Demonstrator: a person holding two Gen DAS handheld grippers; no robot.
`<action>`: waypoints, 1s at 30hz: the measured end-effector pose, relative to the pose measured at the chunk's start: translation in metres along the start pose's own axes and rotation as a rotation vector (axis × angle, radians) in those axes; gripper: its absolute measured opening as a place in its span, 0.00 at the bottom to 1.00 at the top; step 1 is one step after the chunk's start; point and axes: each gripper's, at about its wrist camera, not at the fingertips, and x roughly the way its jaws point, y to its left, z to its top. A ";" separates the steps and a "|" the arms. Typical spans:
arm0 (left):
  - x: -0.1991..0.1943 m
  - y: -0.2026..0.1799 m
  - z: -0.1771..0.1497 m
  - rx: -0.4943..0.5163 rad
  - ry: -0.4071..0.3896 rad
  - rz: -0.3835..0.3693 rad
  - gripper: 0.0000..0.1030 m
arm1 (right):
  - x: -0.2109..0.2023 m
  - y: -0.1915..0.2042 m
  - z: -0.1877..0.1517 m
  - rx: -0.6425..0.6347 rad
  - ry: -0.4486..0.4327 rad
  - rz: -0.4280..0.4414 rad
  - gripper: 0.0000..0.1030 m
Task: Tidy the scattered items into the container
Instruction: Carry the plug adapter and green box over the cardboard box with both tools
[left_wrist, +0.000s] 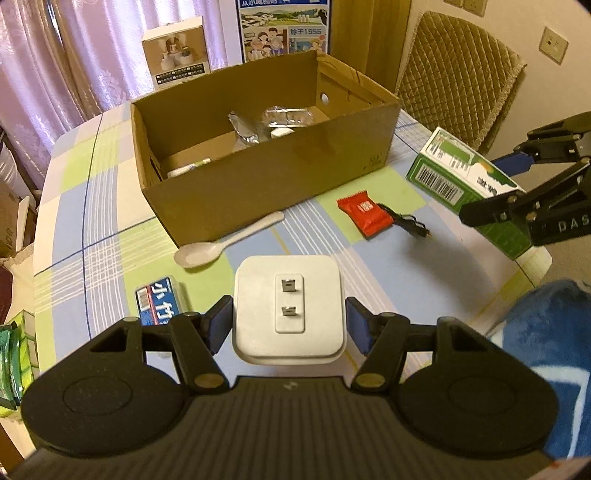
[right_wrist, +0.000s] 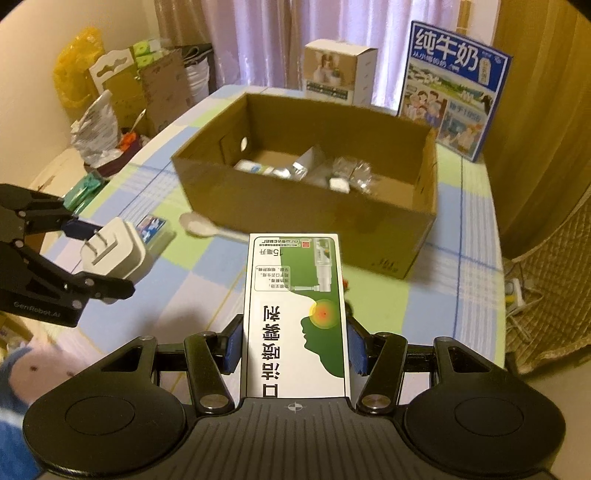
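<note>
- Left claw (left_wrist: 290, 321): closed on the white charger (left_wrist: 290, 314), prongs facing up, held off the desk (left_wrist: 424, 295). Hard, smooth, light by the look of it; your pads on its flat sides suit it.
- Right claw (right_wrist: 295, 349): clamped across the green-and-white carton (right_wrist: 295, 314), which juts forward toward the cardboard box (right_wrist: 306, 206). Thin card (likely crushable), so squeeze gently.
- Left view only: spoon (left_wrist: 225, 243) and red sachet (left_wrist: 364, 216) ahead of your claw, the sachet to the right.
- Right view only: the carton's printed face.
</note>
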 end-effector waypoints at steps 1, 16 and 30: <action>0.000 0.002 0.004 -0.004 -0.003 0.003 0.58 | 0.000 -0.003 0.006 0.001 -0.006 -0.007 0.51; 0.019 0.051 0.106 -0.066 -0.072 0.052 0.58 | 0.029 -0.050 0.109 0.058 -0.080 -0.048 0.51; 0.093 0.091 0.154 -0.161 -0.052 0.043 0.58 | 0.091 -0.087 0.155 0.161 -0.091 -0.045 0.51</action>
